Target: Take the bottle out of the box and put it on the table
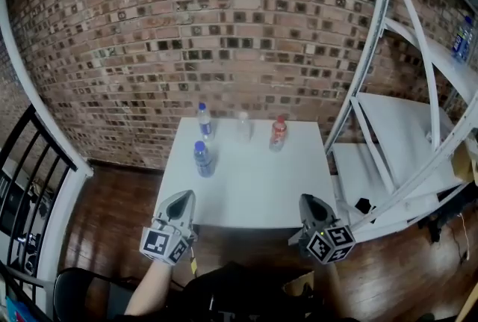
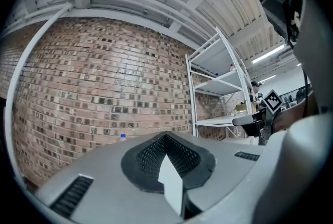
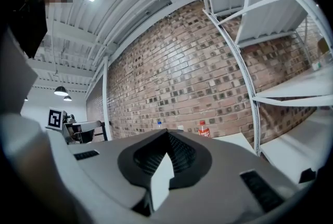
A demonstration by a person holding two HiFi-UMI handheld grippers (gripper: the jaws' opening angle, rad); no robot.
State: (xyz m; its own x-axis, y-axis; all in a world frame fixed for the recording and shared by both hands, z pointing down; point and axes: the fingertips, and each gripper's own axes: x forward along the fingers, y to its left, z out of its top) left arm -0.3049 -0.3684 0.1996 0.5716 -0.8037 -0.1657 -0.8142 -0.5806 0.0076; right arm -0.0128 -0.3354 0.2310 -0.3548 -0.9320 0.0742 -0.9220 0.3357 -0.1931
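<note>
**While no box is showing, we are guessing**

We are holding left gripper (image 1: 182,199) and right gripper (image 1: 309,201) closed, empty. A blue-capped clear plastic bottle (image 1: 204,160) is standing on the white table (image 1: 258,197) ahead of the left one, easily toppled.

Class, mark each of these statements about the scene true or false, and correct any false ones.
1. Four bottles stand on the white table. True.
2. The left gripper holds a bottle. False: its jaws are together with nothing between them.
3. In the head view, the red-capped bottle stands furthest right of the bottles. True.
4. The white shelving rack stands to the table's left. False: it stands to the table's right.
</note>
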